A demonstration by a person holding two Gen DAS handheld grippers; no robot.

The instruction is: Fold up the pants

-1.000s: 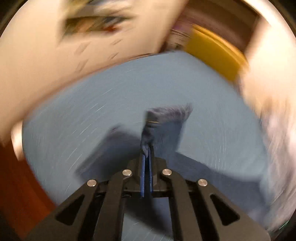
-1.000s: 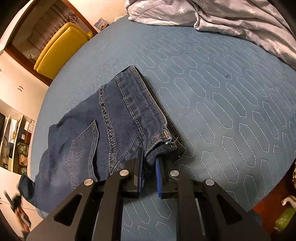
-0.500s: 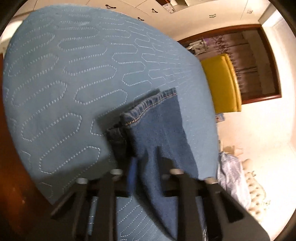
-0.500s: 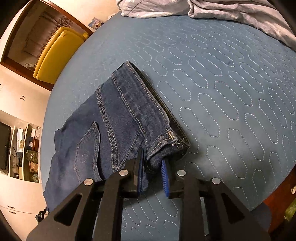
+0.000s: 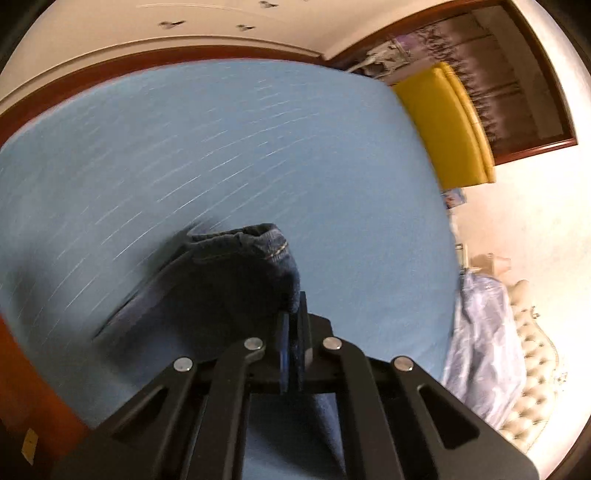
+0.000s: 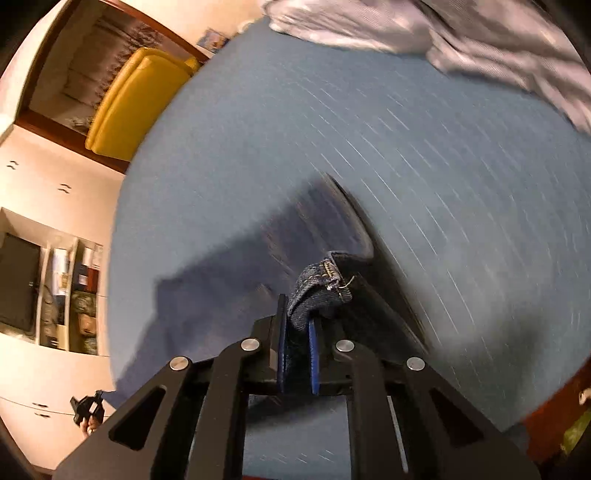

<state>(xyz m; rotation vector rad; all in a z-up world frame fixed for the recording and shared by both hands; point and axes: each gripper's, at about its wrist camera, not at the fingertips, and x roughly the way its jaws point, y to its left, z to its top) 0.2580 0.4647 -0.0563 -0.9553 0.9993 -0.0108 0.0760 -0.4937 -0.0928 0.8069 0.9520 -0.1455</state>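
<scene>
Dark blue jeans point(image 5: 236, 280) lie on the blue quilted bed point(image 5: 258, 147). My left gripper point(image 5: 293, 314) has its jaws closing tight on a bunched hem of the jeans, which is lifted off the bed. In the right wrist view the jeans point(image 6: 240, 280) stretch away to the lower left, blurred by motion. My right gripper point(image 6: 297, 314) has its jaws closing on a stitched corner of denim point(image 6: 321, 277), which is raised above the bed point(image 6: 406, 147). The blue pads of both grippers press on the cloth.
A rumpled pale grey quilt point(image 6: 443, 33) lies at the bed's far end, also seen as the quilt point(image 5: 484, 332) next to a tufted headboard point(image 5: 532, 350). A yellow chair point(image 6: 136, 99) stands beyond the bed. Shelves point(image 6: 66, 295) line the wall. A red-brown wooden frame point(image 5: 22, 369) edges the bed.
Both grippers have risen with the denim, which lifts off the bed. The right jaws, apart around the corner before, have shut on it. The left view has swung round.
</scene>
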